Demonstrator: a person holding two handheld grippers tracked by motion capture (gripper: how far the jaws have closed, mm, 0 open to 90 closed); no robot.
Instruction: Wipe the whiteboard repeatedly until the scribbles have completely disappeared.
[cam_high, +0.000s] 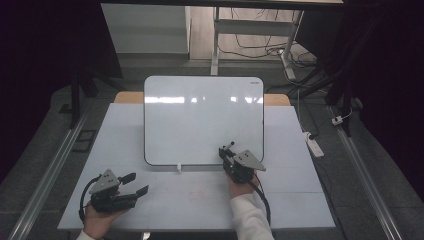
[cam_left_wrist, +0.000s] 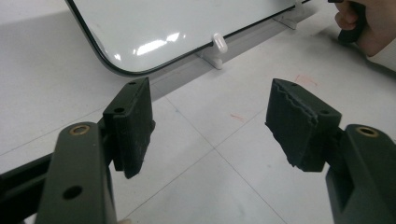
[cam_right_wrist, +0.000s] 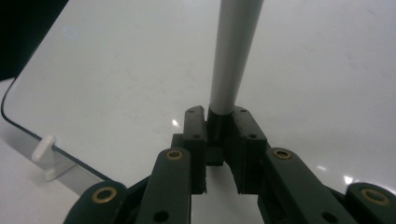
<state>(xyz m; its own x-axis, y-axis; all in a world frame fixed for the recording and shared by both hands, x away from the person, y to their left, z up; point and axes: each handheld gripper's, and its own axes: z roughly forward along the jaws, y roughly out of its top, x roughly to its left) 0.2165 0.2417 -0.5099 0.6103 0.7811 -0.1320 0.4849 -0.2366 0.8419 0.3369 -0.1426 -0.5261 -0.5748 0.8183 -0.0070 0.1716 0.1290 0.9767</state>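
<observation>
Right gripper (cam_right_wrist: 219, 116) is clamped on the butt of a grey marker (cam_right_wrist: 233, 51), which juts from the jaws over the lower right part of the whiteboard (cam_high: 200, 115); left gripper (cam_left_wrist: 210, 126) gapes empty, off the board's lower left corner. Likely step: writing. Keep the grip firm, bring the tip down square to the board, press lightly.

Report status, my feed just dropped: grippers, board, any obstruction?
Left gripper open, empty, low on the table. Right gripper shut on marker, at whiteboard's lower right. Board blank, propped on white clips. Nothing in the way.
</observation>
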